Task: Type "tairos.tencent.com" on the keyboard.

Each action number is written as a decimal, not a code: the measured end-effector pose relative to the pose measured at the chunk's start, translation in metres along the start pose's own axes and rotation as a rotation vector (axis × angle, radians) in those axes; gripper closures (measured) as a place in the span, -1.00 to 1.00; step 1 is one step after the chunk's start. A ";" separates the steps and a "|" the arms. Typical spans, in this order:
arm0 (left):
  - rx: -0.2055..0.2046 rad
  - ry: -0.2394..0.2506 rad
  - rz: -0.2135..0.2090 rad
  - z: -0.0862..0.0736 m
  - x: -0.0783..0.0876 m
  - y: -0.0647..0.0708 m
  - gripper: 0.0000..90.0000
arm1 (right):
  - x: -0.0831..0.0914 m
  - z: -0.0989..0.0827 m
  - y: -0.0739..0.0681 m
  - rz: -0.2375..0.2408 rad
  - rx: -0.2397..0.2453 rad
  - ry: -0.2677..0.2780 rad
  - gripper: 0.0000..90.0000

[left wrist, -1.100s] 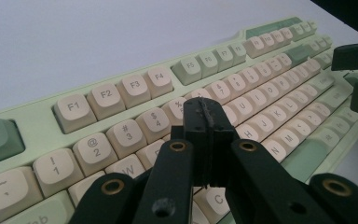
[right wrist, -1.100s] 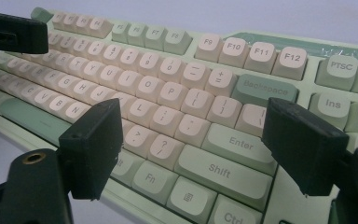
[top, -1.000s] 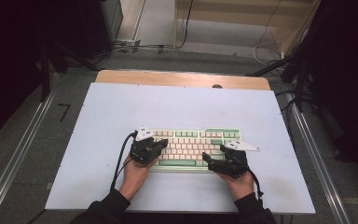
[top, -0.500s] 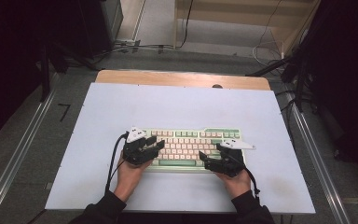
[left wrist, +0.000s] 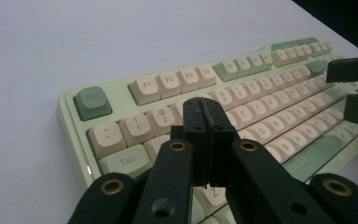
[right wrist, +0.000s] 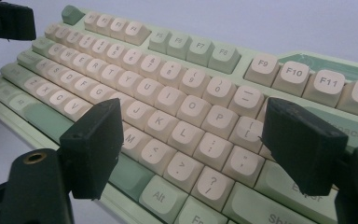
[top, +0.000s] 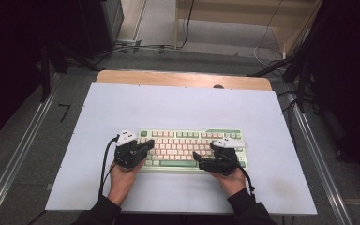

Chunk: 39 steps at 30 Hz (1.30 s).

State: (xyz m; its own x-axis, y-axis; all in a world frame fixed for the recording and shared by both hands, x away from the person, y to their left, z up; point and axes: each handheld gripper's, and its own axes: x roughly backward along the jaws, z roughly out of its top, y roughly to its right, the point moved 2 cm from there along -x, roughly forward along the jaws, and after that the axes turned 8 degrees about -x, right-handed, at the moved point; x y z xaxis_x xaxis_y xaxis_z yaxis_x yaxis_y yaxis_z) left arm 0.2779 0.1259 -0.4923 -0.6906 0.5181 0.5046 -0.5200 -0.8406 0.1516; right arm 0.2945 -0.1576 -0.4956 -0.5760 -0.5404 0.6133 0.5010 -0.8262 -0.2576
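Observation:
A pale green keyboard (top: 187,145) with cream keys lies on the white table top, near the front edge. My left gripper (top: 146,144) is over the keyboard's left end. Its jaws have just closed and now stand shut with nothing between them, the tips (left wrist: 208,119) hanging just above the number and letter rows of the keyboard (left wrist: 144,88). My right gripper (top: 198,157) is over the right half, open. Its two fingers (right wrist: 95,140) stand wide apart above the letter keys of the keyboard (right wrist: 186,79), and my right gripper (right wrist: 196,126) holds nothing.
The white table top (top: 178,103) stretches bare behind the keyboard, with a wooden strip (top: 183,78) at its far edge. Metal rails run along both sides. Cables and dark equipment lie on the floor beyond.
My left gripper has slid a little to the left, toward the keyboard's left end. The right gripper has hardly moved.

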 end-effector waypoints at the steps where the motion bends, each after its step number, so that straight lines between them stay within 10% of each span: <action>1: -0.004 -0.001 0.000 0.000 0.000 0.000 1.00 | 0.000 0.000 0.000 0.000 0.000 0.000 -0.58; 39: -0.062 -0.108 -0.017 0.003 -0.038 0.014 1.00 | 0.018 -0.009 0.014 -0.055 -0.043 0.016 -0.57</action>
State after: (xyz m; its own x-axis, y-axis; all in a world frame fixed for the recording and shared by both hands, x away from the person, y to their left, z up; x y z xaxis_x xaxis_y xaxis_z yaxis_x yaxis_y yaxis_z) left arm 0.2981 0.0939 -0.5066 -0.6248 0.5091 0.5919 -0.5636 -0.8188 0.1092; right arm 0.2852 -0.1805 -0.4953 -0.6124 -0.4962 0.6154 0.4402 -0.8607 -0.2558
